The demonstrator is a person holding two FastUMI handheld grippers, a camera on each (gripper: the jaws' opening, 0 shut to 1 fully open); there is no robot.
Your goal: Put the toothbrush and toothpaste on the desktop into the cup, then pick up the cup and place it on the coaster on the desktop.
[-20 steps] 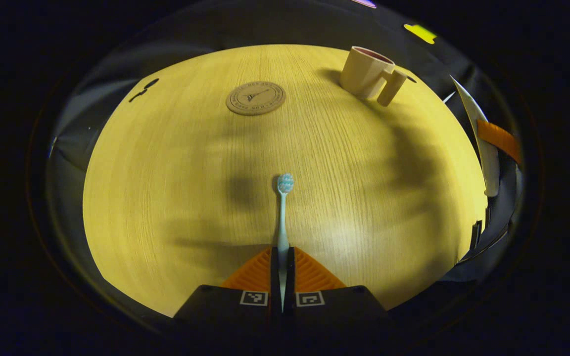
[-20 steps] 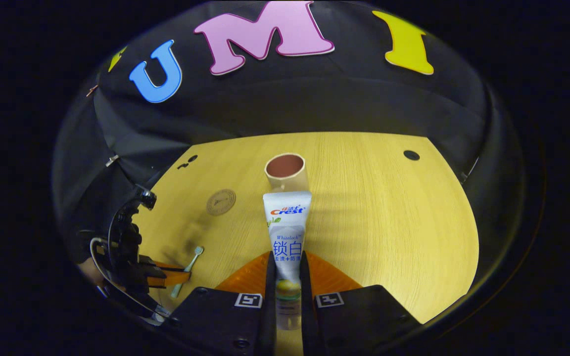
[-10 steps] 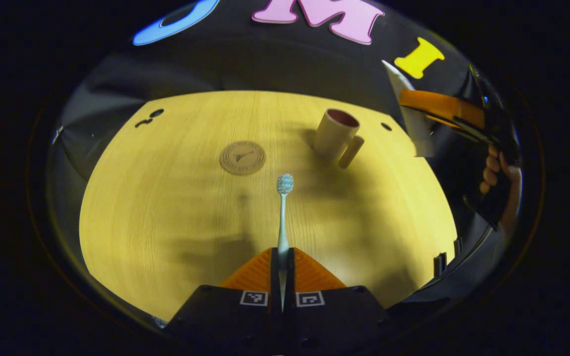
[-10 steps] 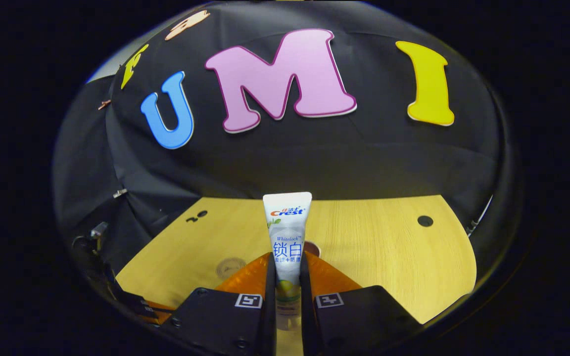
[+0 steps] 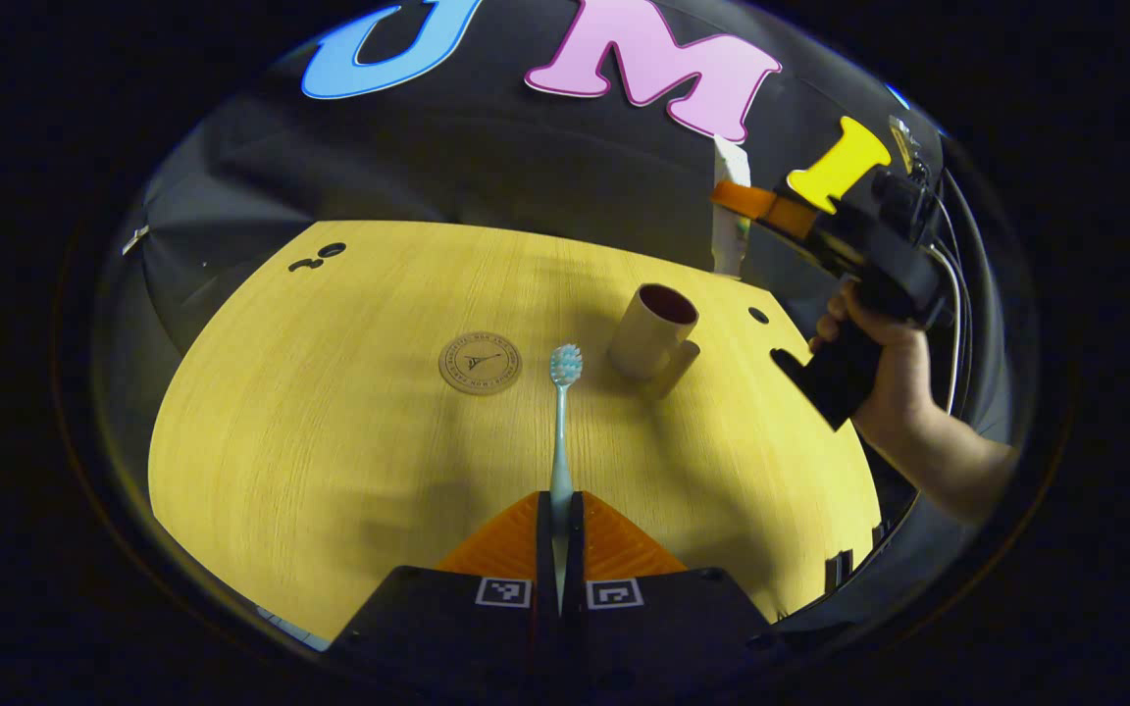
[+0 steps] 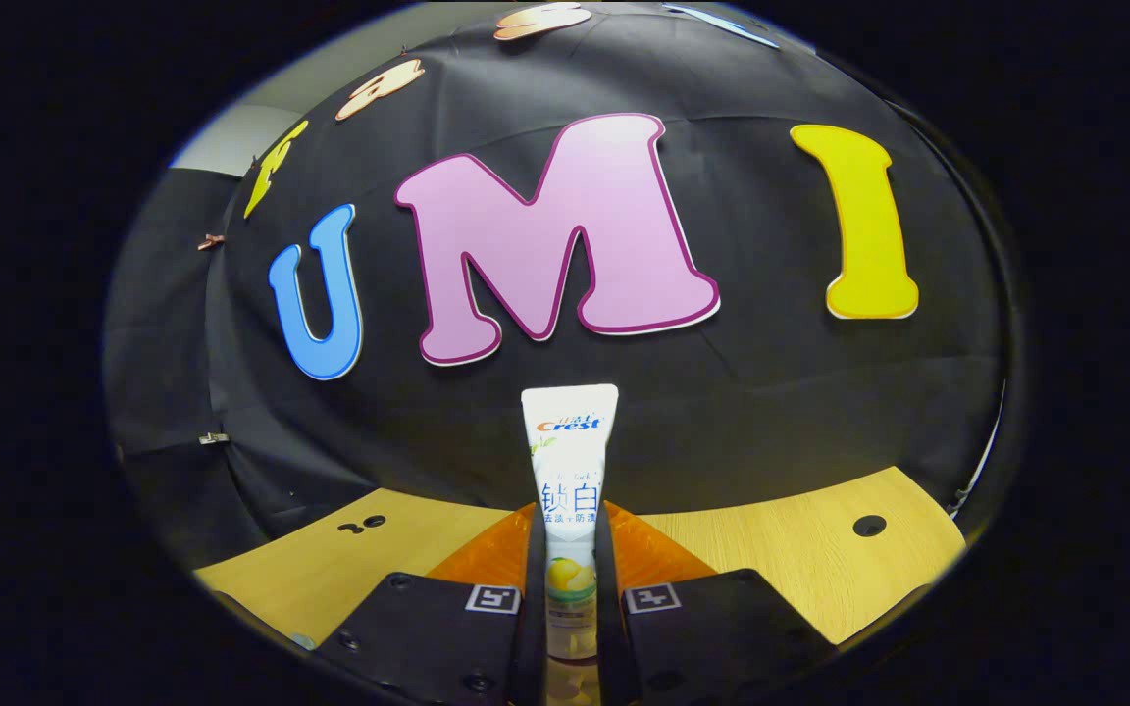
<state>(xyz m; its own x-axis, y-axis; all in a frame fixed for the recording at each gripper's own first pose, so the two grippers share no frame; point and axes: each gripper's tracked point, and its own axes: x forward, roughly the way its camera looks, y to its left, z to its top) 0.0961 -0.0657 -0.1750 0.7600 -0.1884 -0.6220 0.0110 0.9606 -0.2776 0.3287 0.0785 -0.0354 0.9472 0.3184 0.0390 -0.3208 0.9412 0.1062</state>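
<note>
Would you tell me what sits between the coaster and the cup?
In the left gripper view, the toothbrush head sits between the coaster and cup, held above the desktop.

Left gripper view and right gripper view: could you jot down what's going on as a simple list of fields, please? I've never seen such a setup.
left gripper: shut on the toothbrush, bristles pointing forward
right gripper: shut on the toothpaste, held high near the cup
cup: upright on the desktop, empty, handle toward the camera
coaster: bare, left of the cup
hand: holding the right gripper
task stage: nothing in the cup yet
</note>
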